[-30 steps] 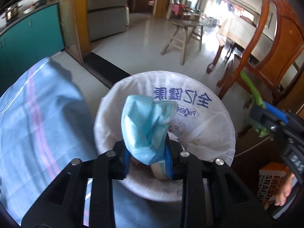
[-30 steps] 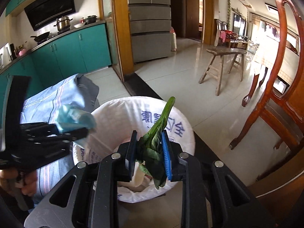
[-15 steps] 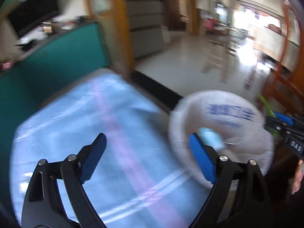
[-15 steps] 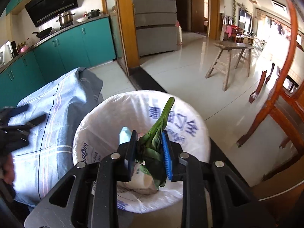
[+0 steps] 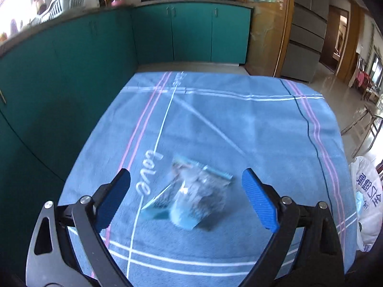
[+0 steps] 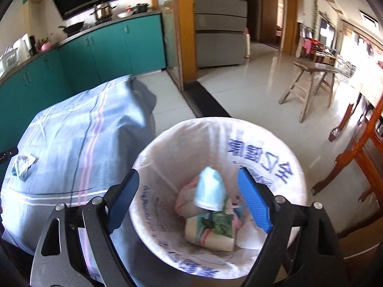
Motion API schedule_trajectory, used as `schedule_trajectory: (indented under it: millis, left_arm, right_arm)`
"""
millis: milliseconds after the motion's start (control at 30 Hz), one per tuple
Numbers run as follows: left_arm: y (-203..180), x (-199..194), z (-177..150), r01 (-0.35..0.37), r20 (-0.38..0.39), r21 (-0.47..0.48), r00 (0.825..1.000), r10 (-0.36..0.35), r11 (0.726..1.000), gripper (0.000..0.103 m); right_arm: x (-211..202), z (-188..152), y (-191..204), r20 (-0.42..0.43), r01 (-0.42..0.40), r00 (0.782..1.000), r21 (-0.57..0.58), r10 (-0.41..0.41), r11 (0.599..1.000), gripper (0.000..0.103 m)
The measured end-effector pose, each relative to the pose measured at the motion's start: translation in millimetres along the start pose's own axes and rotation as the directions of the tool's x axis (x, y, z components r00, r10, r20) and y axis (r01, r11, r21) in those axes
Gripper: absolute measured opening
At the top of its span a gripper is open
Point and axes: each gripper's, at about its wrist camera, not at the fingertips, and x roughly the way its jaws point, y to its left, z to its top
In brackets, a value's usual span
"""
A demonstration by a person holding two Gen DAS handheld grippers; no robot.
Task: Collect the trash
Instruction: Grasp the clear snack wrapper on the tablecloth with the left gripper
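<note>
Now both loads are in the lined trash bin (image 6: 284,143): blue tissue (image 6: 210,191) and green leaf (image 6: 219,222) lie inside. Right gripper (image 6: 188,199) just opened, fingers apart and empty above the bin. Left gripper (image 5: 186,196) swung to the worktop (image 5: 251,124), just opened, empty, framing a clear plastic wrapper (image 5: 194,198), likely next.

Matt woven tablecloth (image 5: 239,124), crinkly clear plastic wrapper (image 5: 198,198), glossy floor tiles (image 6: 251,88).

A blue striped tablecloth (image 5: 239,124) bears one crumpled clear wrapper (image 5: 191,198).
</note>
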Motion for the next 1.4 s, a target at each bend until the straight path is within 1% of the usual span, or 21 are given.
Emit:
schedule_trajectory:
  millis: [100,133,167,200,233,267,367,433,533,600,700,800,900,933,1000,1033,1067,1100,1167,1267,1400]
  left_arm:
    - [-0.8,1.1,-6.4,0.013,-0.008,0.028,1.000,-0.012,1.000,0.094]
    - [-2.8,1.1,-8.5,0.010,-0.002,0.045,1.000,-0.010,0.999,0.094]
    - [-3.4,1.6,-10.0,0.003,0.006,0.061,1.000,-0.004,0.998,0.095]
    - [-1.5,4.5,-12.3,-0.002,0.011,0.072,1.000,0.001,0.997,0.095]
    - [-2.4,4.5,-13.7,-0.011,0.016,0.086,1.000,0.010,0.996,0.095]
    - [-3.7,2.9,-15.4,-0.015,0.016,0.091,1.000,0.013,0.996,0.095]
    - [-1.0,3.7,-17.7,0.003,0.001,0.088,1.000,-0.003,0.996,0.095]
    - [1.5,5.5,-18.4,0.025,-0.016,0.081,1.000,-0.024,0.996,0.096]
    - [0.5,6.6,-20.1,0.053,-0.028,0.097,0.998,-0.051,0.994,0.097]
    - [-1.7,9.8,-21.6,0.062,-0.036,0.114,0.998,-0.058,0.992,0.097]
    - [-7.2,18.9,-23.8,0.117,-0.081,0.149,0.991,-0.106,0.982,0.097]
    - [-10.8,23.8,-25.4,0.131,-0.086,0.175,0.989,-0.117,0.976,0.097]
    - [-12.2,27.9,-26.5,0.138,-0.093,0.178,0.988,-0.123,0.974,0.096]
    - [-12.5,29.0,-27.0,0.142,-0.095,0.177,0.987,-0.126,0.974,0.094]
    - [-13.5,29.8,-28.5,0.145,-0.097,0.176,0.987,-0.129,0.974,0.083]
    - [-13.9,30.7,-29.0,0.151,-0.103,0.174,0.986,-0.134,0.973,0.075]
    - [-13.5,30.8,-29.6,0.153,-0.107,0.170,0.985,-0.137,0.973,0.069]
    - [-13.2,31.3,-29.8,0.157,-0.111,0.167,0.984,-0.140,0.973,0.066]
    - [-12.2,30.8,-30.5,0.158,-0.112,0.163,0.984,-0.141,0.974,0.054]
    - [-11.2,30.2,-30.4,0.164,-0.111,0.161,0.983,-0.147,0.973,0.044]
    - [-8.0,21.9,-32.1,0.171,-0.103,0.164,0.982,-0.155,0.972,0.043]
  right_arm:
    - [2.1,2.8,25.7,-0.003,-0.050,0.999,-0.039,0.049,0.998,0.083]
    - [1.2,3.5,35.9,0.000,-0.086,0.996,-0.048,0.086,0.995,0.084]
    - [-0.3,3.6,52.3,0.001,-0.155,0.988,-0.060,0.155,0.986,0.085]
    - [-0.6,3.3,61.2,0.001,-0.189,0.982,-0.072,0.189,0.979,0.088]
    - [-1.6,2.1,80.8,0.001,-0.232,0.972,-0.106,0.233,0.967,0.089]
    - [-2.0,1.1,92.8,0.000,-0.244,0.969,-0.135,0.246,0.960,0.089]
    - [0.0,-3.0,138.0,-0.018,-0.248,0.968,-0.254,0.251,0.935,0.089]
    - [1.4,-5.6,157.8,-0.032,-0.268,0.962,-0.295,0.271,0.917,0.089]
    - [7.1,-10.8,182.8,-0.073,-0.321,0.946,-0.324,0.315,0.890,0.089]
    - [10.6,-12.8,193.8,-0.093,-0.327,0.945,-0.342,0.315,0.881,0.089]
    - [14.3,-12.7,205.0,-0.104,-0.325,0.946,-0.363,0.308,0.873,0.089]
    - [16.4,-9.4,211.3,-0.109,-0.331,0.943,-0.356,0.313,0.874,0.089]
    - [20.1,-8.7,215.0,-0.114,-0.328,0.945,-0.352,0.308,0.876,0.089]
    - [20.6,-9.0,215.8,-0.115,-0.326,0.945,-0.354,0.305,0.877,0.089]
    - [20.8,-10.3,215.1,-0.117,-0.323,0.947,-0.356,0.301,0.877,0.089]
    - [21.5,-10.9,214.6,-0.119,-0.320,0.947,-0.355,0.298,0.878,0.089]
    - [22.7,-10.6,214.3,-0.120,-0.320,0.948,-0.354,0.296,0.879,0.089]
    - [23.2,-10.9,213.5,-0.121,-0.318,0.948,-0.352,0.294,0.880,0.089]
    - [23.8,-11.2,210.7,-0.121,-0.314,0.950,-0.347,0.290,0.884,0.089]
    - [24.6,-11.0,206.1,-0.118,-0.309,0.951,-0.340,0.286,0.888,0.089]
    - [25.2,-10.6,198.6,-0.113,-0.299,0.954,-0.327,0.277,0.897,0.089]
